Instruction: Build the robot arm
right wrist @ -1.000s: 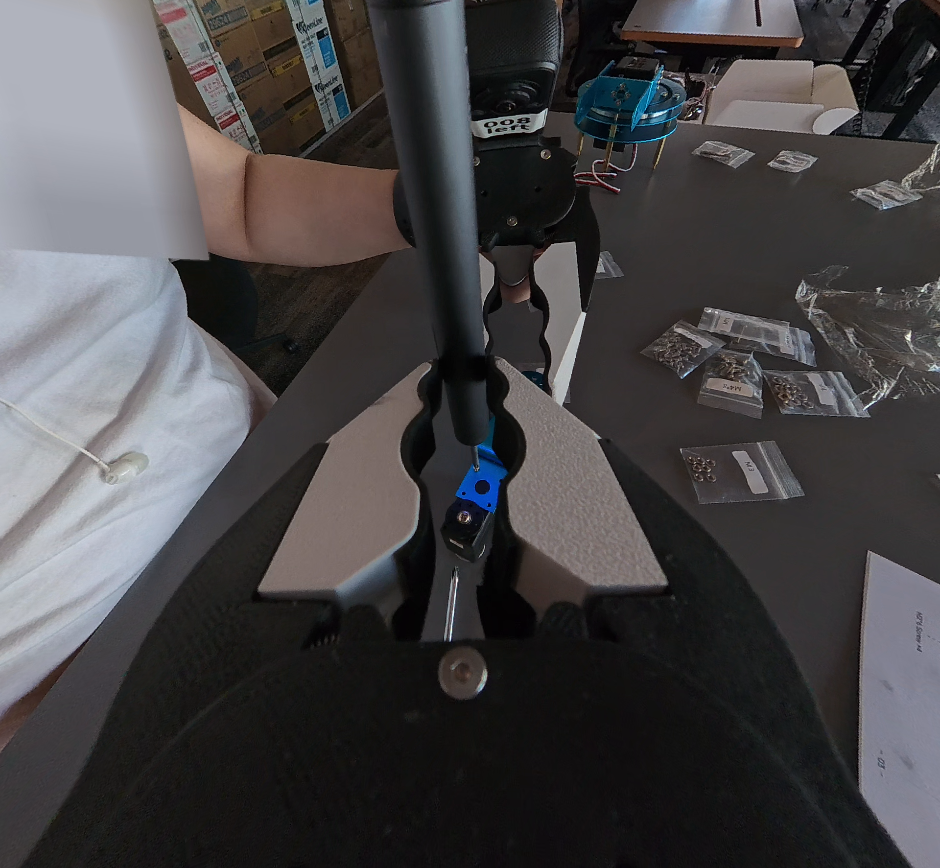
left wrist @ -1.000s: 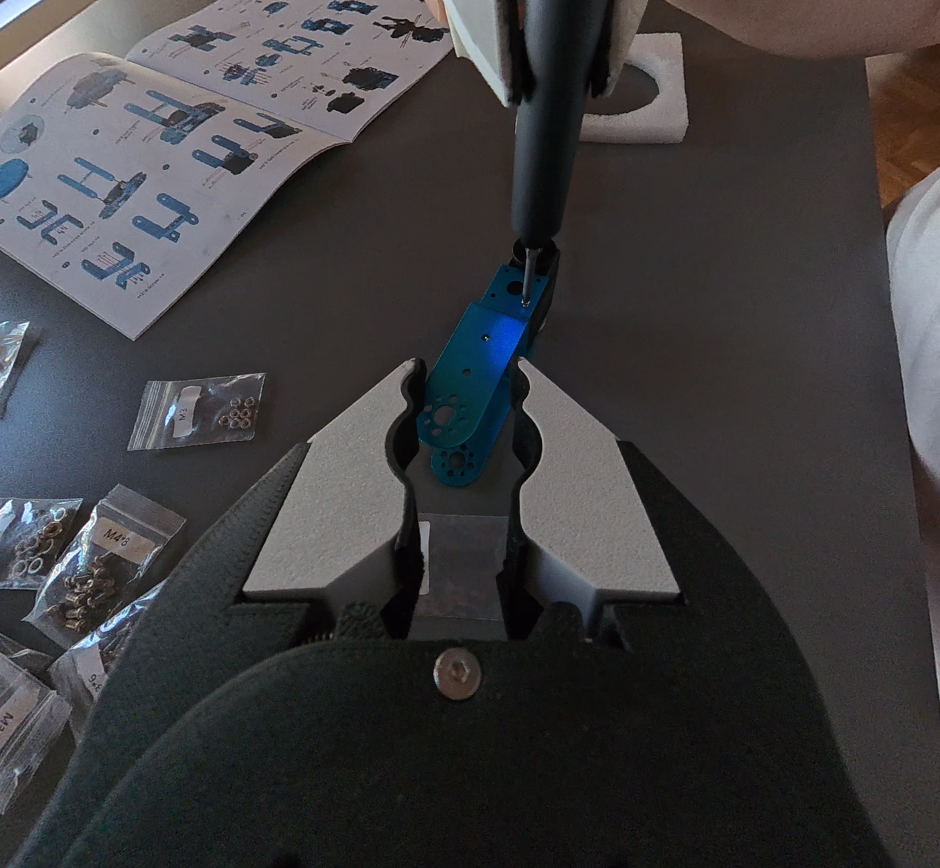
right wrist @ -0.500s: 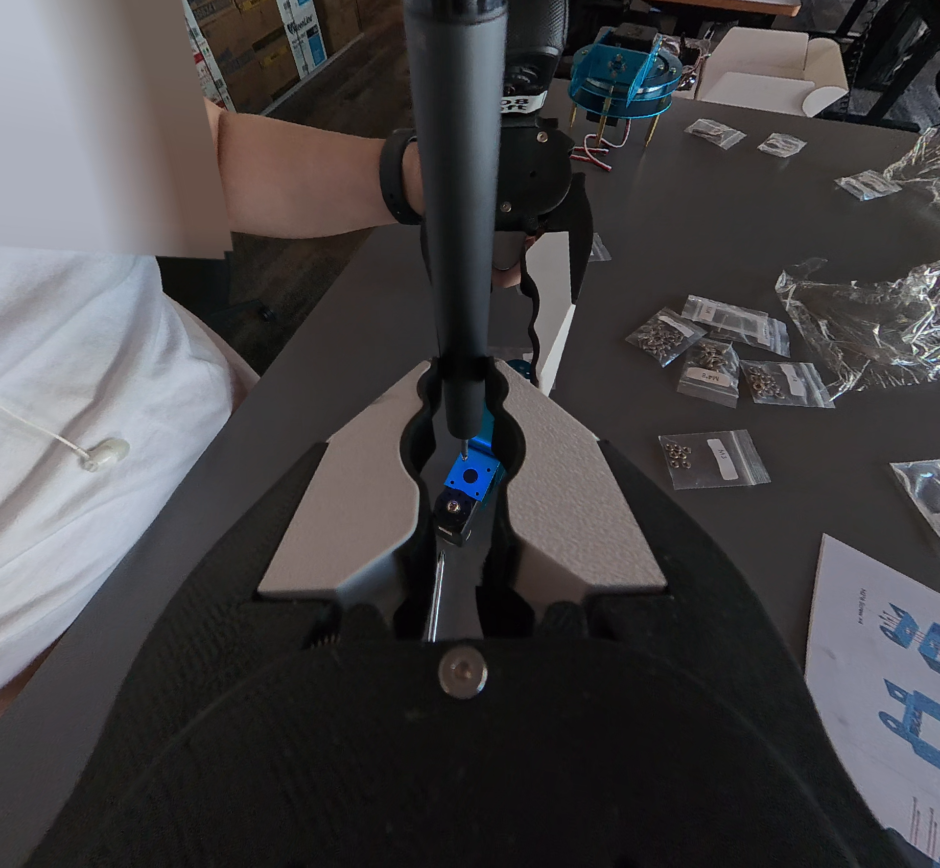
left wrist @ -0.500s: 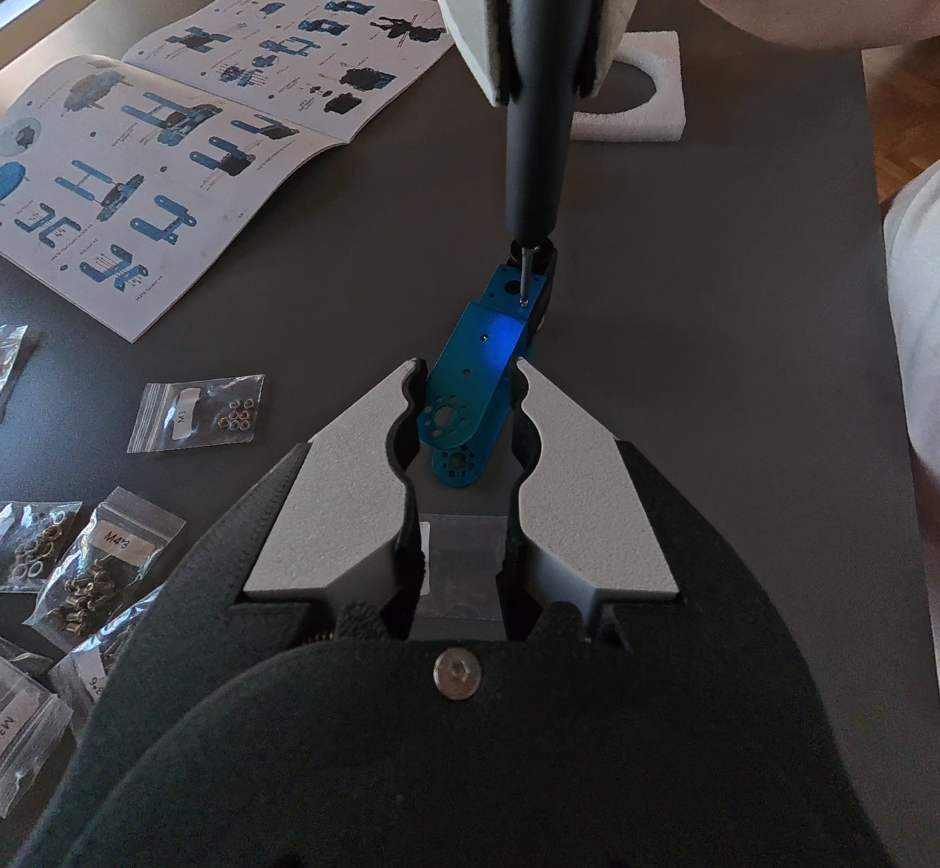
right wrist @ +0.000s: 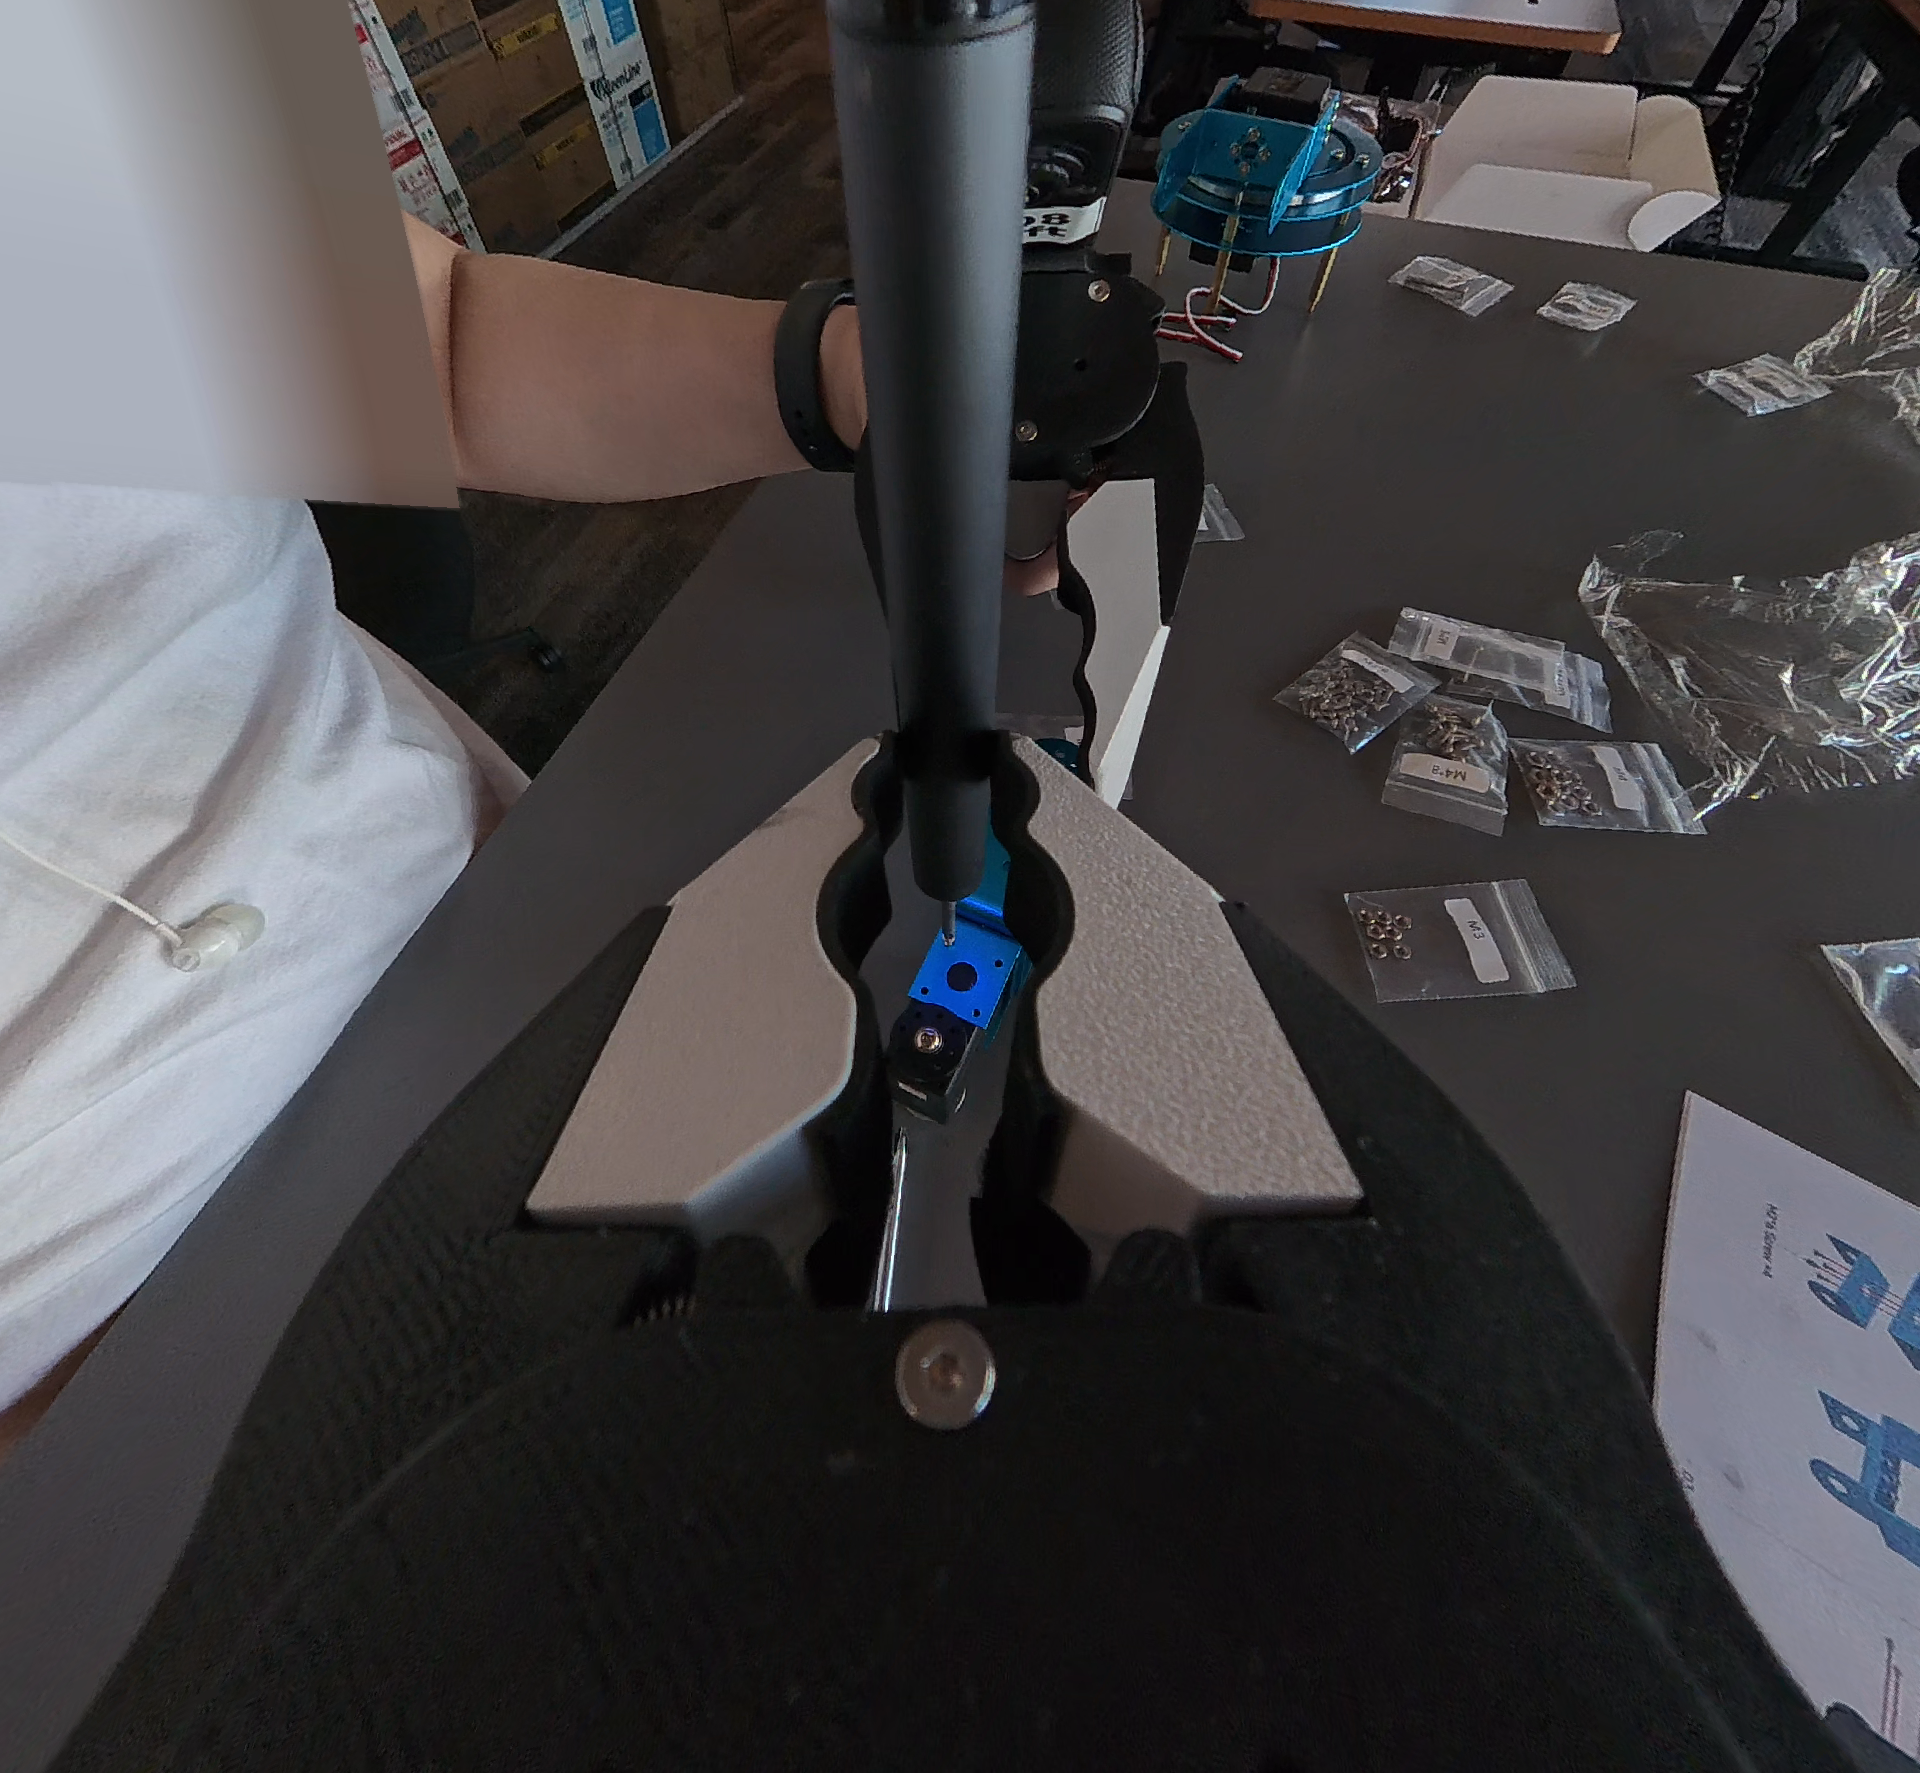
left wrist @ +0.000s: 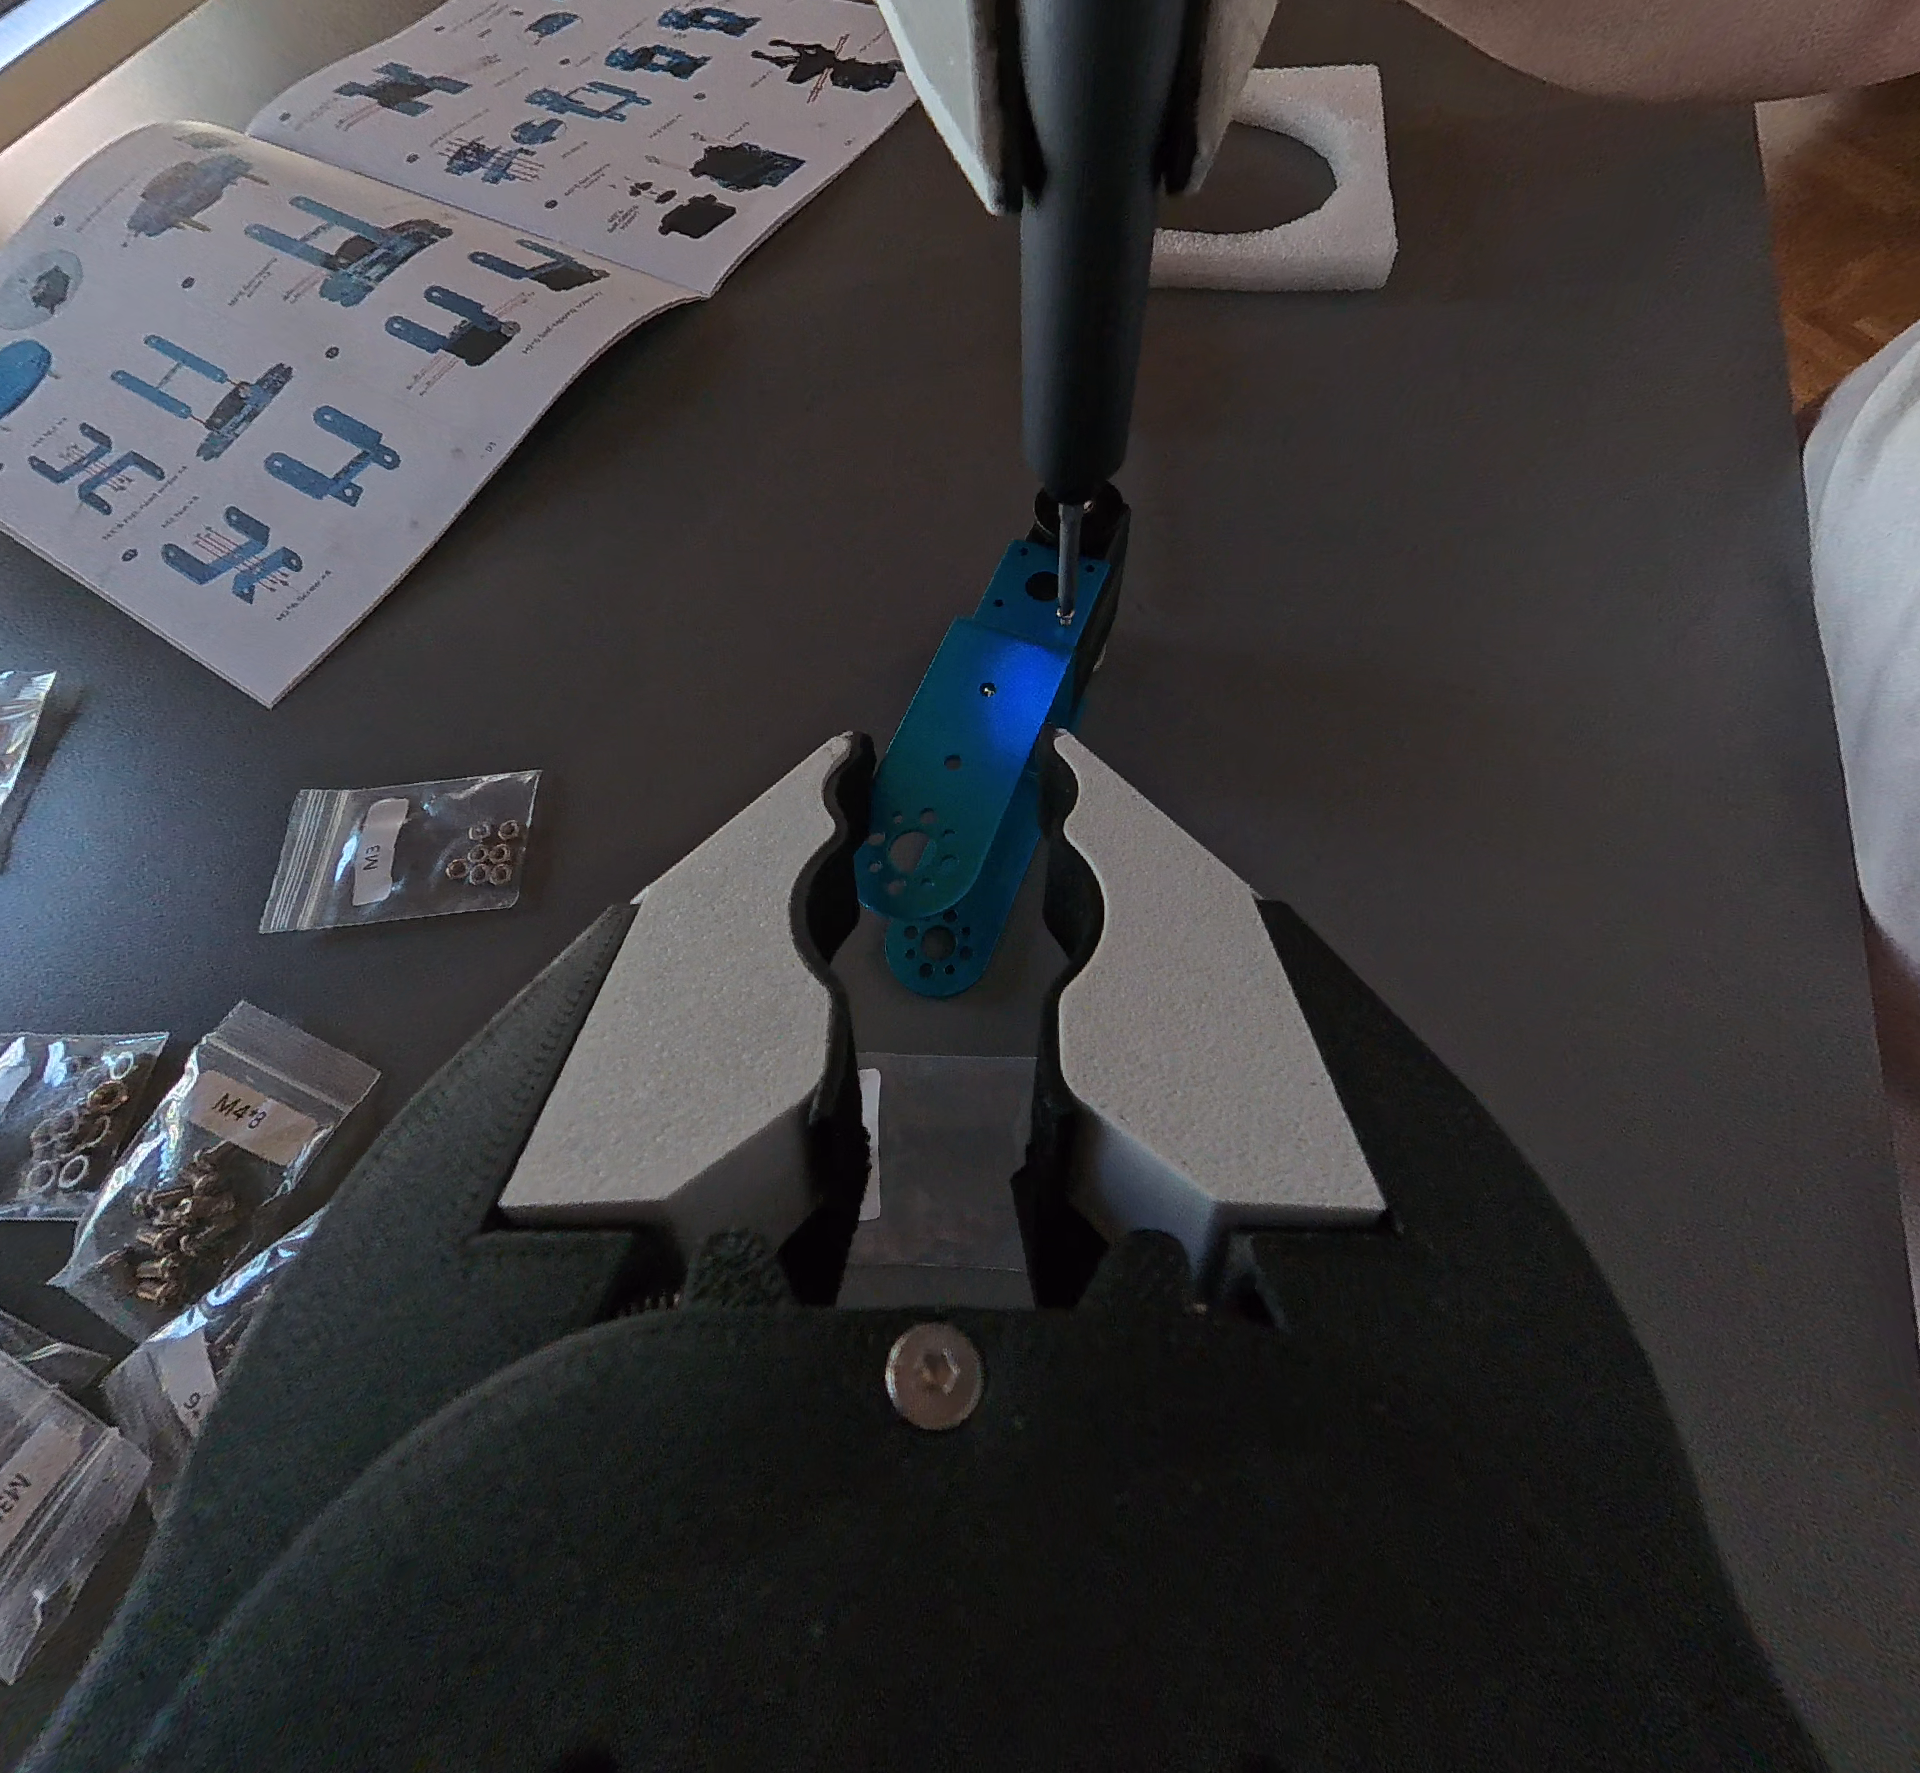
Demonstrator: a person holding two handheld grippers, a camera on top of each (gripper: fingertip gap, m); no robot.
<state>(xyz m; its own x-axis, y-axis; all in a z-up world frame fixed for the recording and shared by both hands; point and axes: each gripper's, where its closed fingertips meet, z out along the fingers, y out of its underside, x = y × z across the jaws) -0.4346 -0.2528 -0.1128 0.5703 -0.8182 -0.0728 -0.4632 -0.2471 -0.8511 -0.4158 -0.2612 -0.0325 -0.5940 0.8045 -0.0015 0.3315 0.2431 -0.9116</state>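
Note:
My left gripper (left wrist: pixel 951 757) is shut on a blue metal bracket (left wrist: pixel 961 788) that lies on the dark grey table (left wrist: pixel 1403 684), with a black servo (left wrist: pixel 1101 570) fixed at its far end. My right gripper (right wrist: pixel 940 752) is shut on a dark grey screwdriver (right wrist: pixel 930 373), held upright. Its thin tip rests on a screw at a corner of the bracket's square end plate (left wrist: pixel 1062 617); the tip also shows in the right wrist view (right wrist: pixel 948 934) on the blue plate (right wrist: pixel 961 980). The left gripper body (right wrist: pixel 1081 362) and a person's forearm (right wrist: pixel 623 373) show beyond the screwdriver.
An open instruction booklet (left wrist: pixel 343 269) lies at the far left. Several small bags of screws and nuts (left wrist: pixel 405 850) (right wrist: pixel 1455 934) lie about. A white foam piece (left wrist: pixel 1288 185) lies beyond the bracket. A blue round assembly on legs (right wrist: pixel 1262 175) and crumpled clear plastic (right wrist: pixel 1766 643) stand farther off. The tips of one gripper are about 8 centimetres away from the tips of the other.
The right gripper has tilted and shifted slightly, so the screwdriver stands a little straighter, its tip staying on the same screw. The left gripper and bracket have not moved.

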